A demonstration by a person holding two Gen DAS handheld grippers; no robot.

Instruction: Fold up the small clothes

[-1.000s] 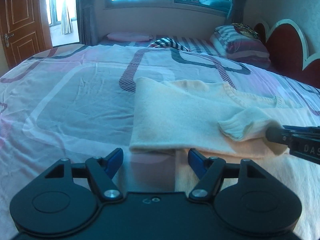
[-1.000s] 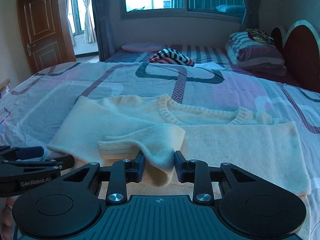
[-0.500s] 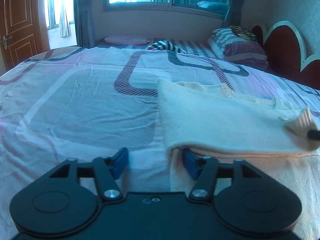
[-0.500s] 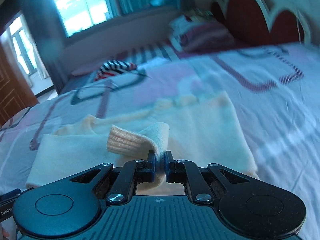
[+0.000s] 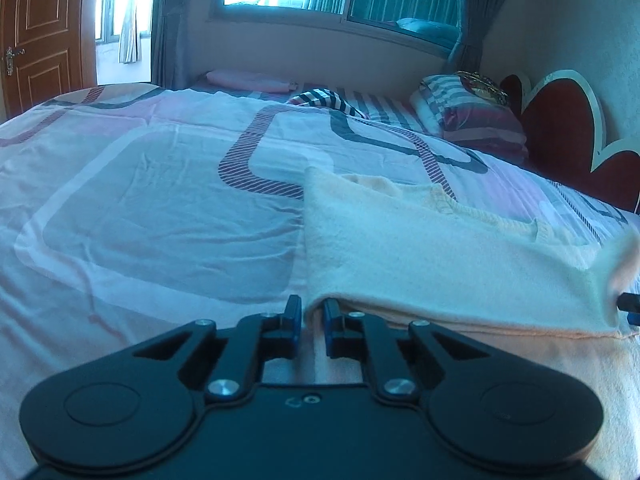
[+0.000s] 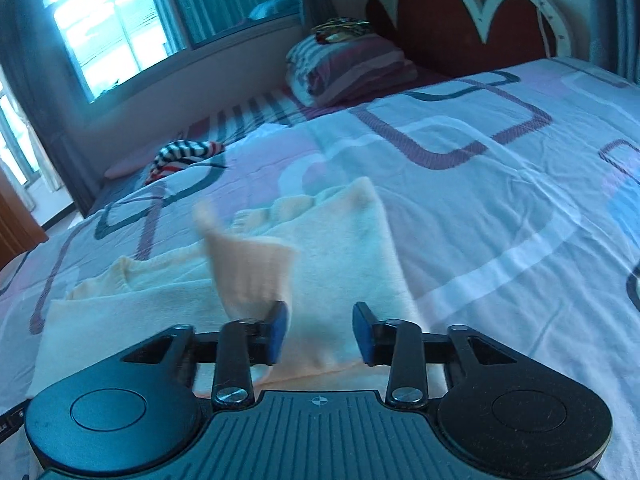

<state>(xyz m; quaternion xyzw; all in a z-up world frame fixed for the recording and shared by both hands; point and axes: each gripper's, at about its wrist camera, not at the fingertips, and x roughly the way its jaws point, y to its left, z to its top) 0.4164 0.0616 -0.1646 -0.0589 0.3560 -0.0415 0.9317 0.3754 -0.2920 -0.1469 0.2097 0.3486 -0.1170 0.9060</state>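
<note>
Cream-yellow knitted sweater [image 5: 420, 248] lies on the patterned pink-and-white bed sheet [image 5: 140, 208]. From the left wrist, the left gripper [image 5: 307, 312] sits with fingers nearly together at the folded edge's corner, seemingly pinching it to anchor the fold. From the right wrist, the right gripper [image 6: 320, 330] stands apart, the blurred ribbed sleeve cuff [image 6: 248, 264] falling loose beside its left finger, apparently just released onto the sweater's body.

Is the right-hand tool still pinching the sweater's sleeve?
No: the right gripper has its jaws spread wide, and the blurred sleeve is falling free.
</note>
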